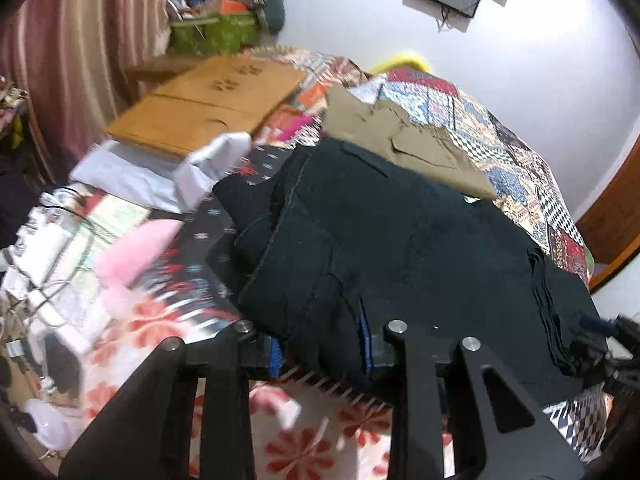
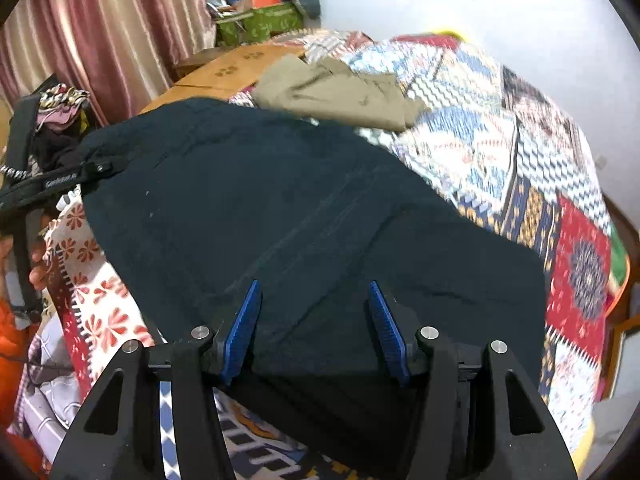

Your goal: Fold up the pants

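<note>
Dark navy pants [image 1: 400,240] lie folded in layers on a patterned bedspread; they also fill the middle of the right wrist view [image 2: 300,220]. My left gripper [image 1: 322,354] sits at the pants' near edge, its jaws apart with the stacked cloth between them and covering the blue pads. My right gripper [image 2: 314,324] is open, its blue pads [image 2: 244,324] wide apart over the pants' near edge. The left gripper also shows in the right wrist view [image 2: 100,168] at the pants' left corner.
Folded khaki pants [image 1: 400,140] lie behind the dark ones. A cardboard box [image 1: 208,104] and white cloth [image 1: 160,176] lie far left. A pink item [image 1: 136,252] and cables lie left. The patchwork bedspread [image 2: 520,160] stretches right. Curtains hang at the back left.
</note>
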